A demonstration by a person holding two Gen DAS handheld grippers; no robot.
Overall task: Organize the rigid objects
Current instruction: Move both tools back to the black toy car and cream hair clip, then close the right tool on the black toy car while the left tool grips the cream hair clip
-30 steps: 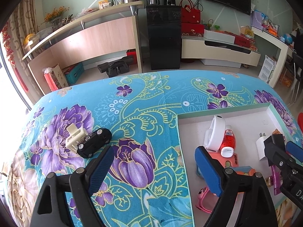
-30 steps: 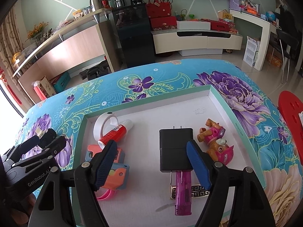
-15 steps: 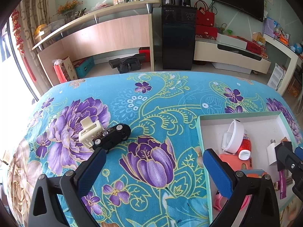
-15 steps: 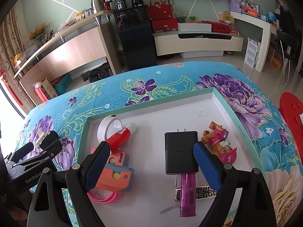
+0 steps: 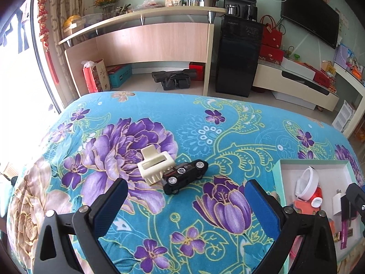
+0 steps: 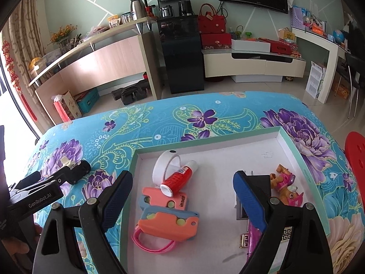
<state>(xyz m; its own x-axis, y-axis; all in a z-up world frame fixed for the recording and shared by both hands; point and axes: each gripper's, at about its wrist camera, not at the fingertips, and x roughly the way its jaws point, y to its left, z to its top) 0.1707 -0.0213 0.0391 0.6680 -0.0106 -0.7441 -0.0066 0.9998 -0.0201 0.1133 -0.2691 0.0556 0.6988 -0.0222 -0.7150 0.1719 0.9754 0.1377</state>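
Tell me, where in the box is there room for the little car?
The white tray is bare along its far wall, behind the tape roll and puppy toy. Its near-left, around the orange folding toy, is crowded. The toy car is still on the cloth.

Black plastic grippers point(image 5: 183, 202) point(image 6: 183, 190) w/ blue ribbed pads, silver screws, white "GenRobot.AI" lettering.

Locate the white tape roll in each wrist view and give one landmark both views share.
Left wrist: white tape roll at far right, standing in the tray's near-left corner.
Right wrist: white tape roll centre-left, against the tray's back-left corner.
Shared landmark: red glue bottle touching it.
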